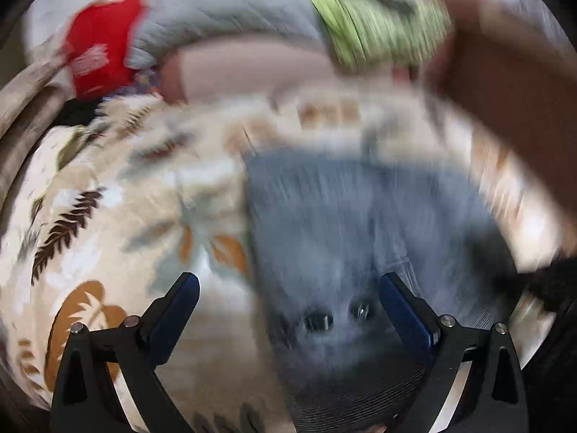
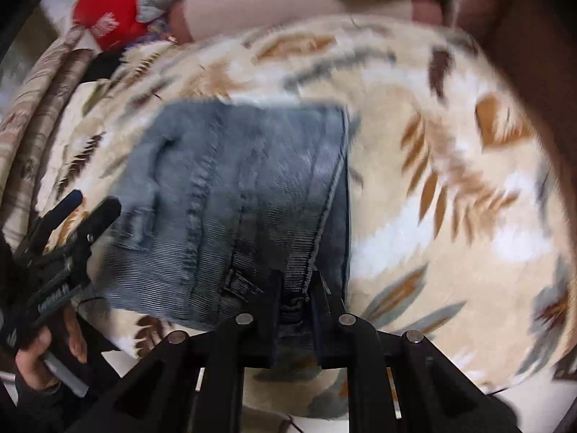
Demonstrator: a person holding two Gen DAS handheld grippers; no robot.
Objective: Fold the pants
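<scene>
Folded grey-blue jeans (image 2: 234,180) lie on a cream leaf-patterned blanket (image 2: 432,180). My right gripper (image 2: 297,278) is shut on the near edge of the jeans, pinching the dark waistband fabric between its fingers. In the left wrist view, which is blurred, my left gripper (image 1: 288,281) stands open, its blue-padded fingers (image 1: 187,288) wide apart above the jeans (image 1: 342,216), and nothing is pinched. The right wrist view also shows the left gripper (image 2: 77,209) at the jeans' left edge, held by a person's hand (image 2: 36,361).
Beyond the blanket (image 1: 108,216) lie a red cloth (image 1: 101,43), a grey quilted pillow (image 1: 223,11), a pinkish cushion (image 1: 245,68) and a green striped item (image 1: 378,25). A blurred brown shape (image 1: 505,90) fills the upper right. Folded striped fabric (image 2: 43,83) sits at the left.
</scene>
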